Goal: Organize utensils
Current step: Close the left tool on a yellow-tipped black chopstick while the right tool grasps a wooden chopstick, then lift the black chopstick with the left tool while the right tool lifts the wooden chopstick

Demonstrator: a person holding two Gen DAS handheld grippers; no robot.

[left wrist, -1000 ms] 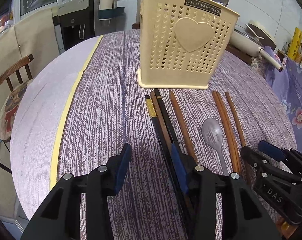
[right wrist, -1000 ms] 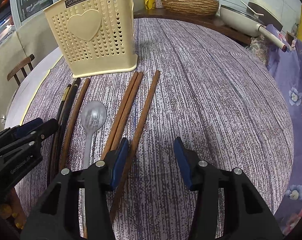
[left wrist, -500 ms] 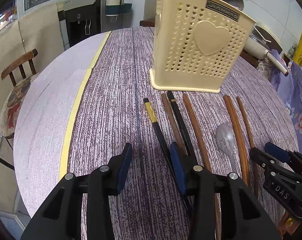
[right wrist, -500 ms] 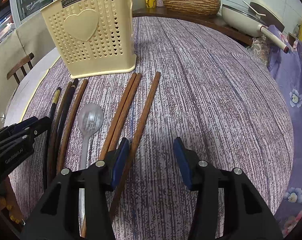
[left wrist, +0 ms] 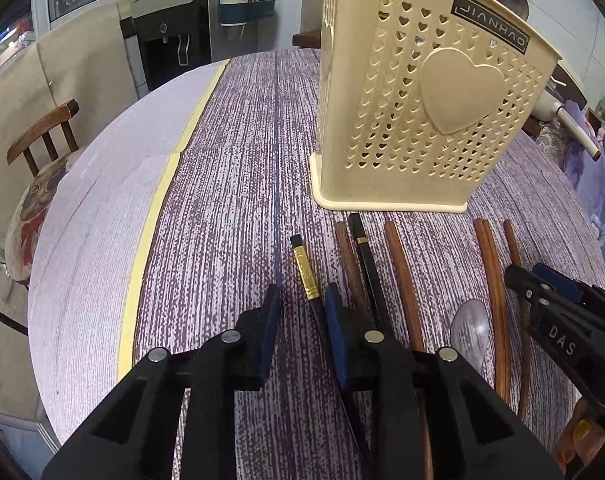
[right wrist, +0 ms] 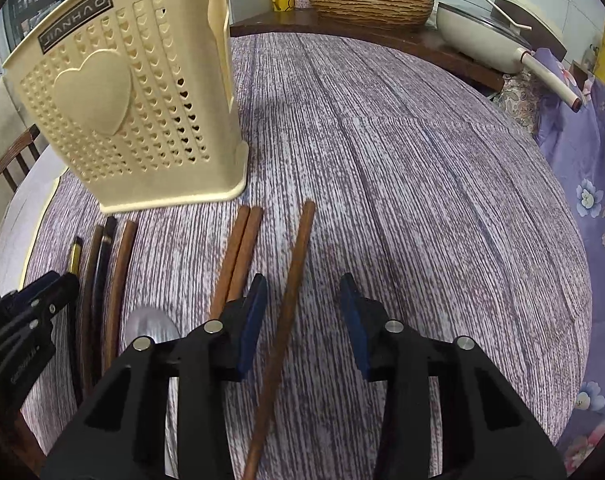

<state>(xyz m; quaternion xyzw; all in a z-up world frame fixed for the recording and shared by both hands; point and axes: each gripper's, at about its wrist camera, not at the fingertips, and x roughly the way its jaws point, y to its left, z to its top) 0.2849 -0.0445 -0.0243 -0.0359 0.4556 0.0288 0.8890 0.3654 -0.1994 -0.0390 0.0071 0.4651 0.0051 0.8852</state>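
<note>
- My left hand-held gripper (left wrist: 300, 312) is open around the black chopstick (left wrist: 307, 276) lying on the surface (left wrist: 230, 216); I judge closing comes next.
- My right hand-held gripper (right wrist: 304, 312) is open around a brown chopstick (right wrist: 292, 280), near the holder (right wrist: 142, 128).

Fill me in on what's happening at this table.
A person is sorting utensils with two handheld grippers. Chopsticks and a spoon lie in a row before the cream holder, which stands upright. The left gripper, open, straddles the gold-banded black chopstick; the right gripper, open, straddles the rightmost brown chopstick. Nothing is lifted yet.
</note>
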